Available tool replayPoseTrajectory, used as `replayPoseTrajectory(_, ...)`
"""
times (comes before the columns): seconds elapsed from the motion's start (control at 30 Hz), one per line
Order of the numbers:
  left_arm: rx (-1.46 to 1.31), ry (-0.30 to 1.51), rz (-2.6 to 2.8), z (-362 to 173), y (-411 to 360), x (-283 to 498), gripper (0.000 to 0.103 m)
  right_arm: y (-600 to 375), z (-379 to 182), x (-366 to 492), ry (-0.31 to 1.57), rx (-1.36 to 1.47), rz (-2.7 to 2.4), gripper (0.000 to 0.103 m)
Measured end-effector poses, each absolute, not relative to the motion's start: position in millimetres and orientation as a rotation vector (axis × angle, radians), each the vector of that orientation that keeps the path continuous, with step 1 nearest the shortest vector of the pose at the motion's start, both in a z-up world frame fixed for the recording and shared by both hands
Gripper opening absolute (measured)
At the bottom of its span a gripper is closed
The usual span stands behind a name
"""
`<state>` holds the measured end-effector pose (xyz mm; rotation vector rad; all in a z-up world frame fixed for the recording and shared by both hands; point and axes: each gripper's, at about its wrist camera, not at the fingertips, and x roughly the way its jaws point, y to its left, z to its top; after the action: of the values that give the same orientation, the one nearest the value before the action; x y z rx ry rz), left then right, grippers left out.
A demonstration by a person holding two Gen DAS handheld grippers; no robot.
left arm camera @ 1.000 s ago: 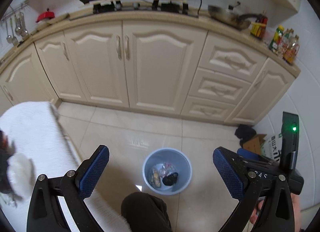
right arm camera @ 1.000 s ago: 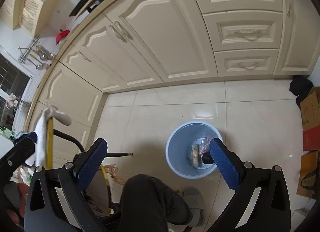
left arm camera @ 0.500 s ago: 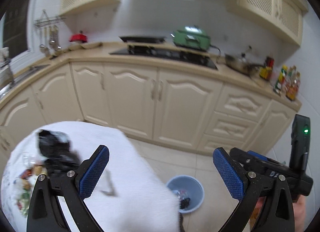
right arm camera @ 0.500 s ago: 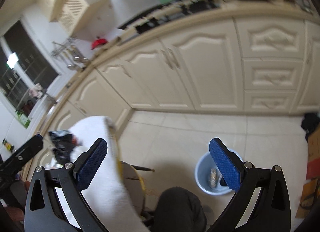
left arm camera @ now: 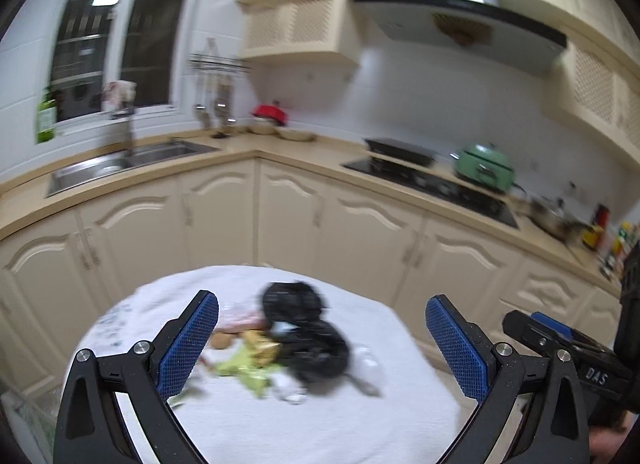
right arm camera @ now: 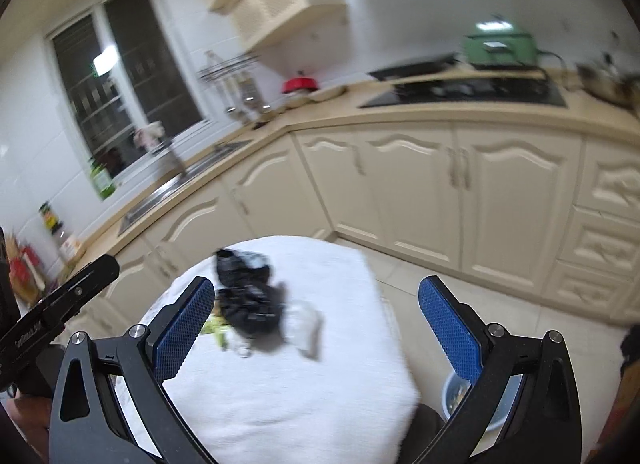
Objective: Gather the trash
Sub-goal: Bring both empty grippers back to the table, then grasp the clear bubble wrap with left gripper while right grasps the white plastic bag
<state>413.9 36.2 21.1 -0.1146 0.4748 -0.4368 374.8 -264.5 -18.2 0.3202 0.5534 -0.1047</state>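
A pile of trash lies on a round table with a white cloth (left arm camera: 328, 424): black crumpled plastic (left arm camera: 312, 340), green scraps (left arm camera: 244, 372), brown food bits (left arm camera: 222, 340) and white wads (left arm camera: 368, 364). My left gripper (left arm camera: 320, 344) is open and empty, above and just short of the pile. My right gripper (right arm camera: 316, 332) is open and empty; the black plastic (right arm camera: 248, 300) and a white wad (right arm camera: 304, 324) lie near its left finger. The blue trash bin (right arm camera: 452, 396) stands on the floor at the lower right, partly hidden by the right finger. Both views are blurred.
Cream kitchen cabinets (left arm camera: 360, 232) curve behind the table, with a sink (left arm camera: 120, 163), a black hob (left arm camera: 432, 183) and a green cooker (left arm camera: 484, 171) on the counter. The right gripper's body (left arm camera: 568, 348) shows in the left view, the left gripper's body (right arm camera: 60, 304) in the right view.
Both grippers swung up and left, away from the floor bin and over the table. The trash pile now sits between the fingers. Both stayed open.
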Motion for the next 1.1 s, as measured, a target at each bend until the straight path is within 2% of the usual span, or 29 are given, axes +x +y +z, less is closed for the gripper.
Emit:
replayPoseTrajectory(0.33,-0.168,0.493,-0.282,14,110,391,0.102,-179,-23,404,0.576,0.190,0.026,0.103)
replayPoseTrajectory(0.73,-0.161,0.578,-0.203,1,118,438,0.102,-133,-49,427,0.681,0.154,0.135,0.102)
replayPoseTrajectory(0.8,-0.163,0.608,-0.202,-7,119,448,0.102,-127,-57,430,0.697,0.153,0.162,0.099)
replayPoseTrajectory(0.93,-0.135,0.649,-0.202,-24,115,463,0.102,-116,-81,443,0.755,0.138,0.168,0.076)
replayPoseTrajectory(1.1,-0.091,0.716,-0.215,-46,102,502,0.102,-115,-126,461,0.866,0.150,0.163,0.064)
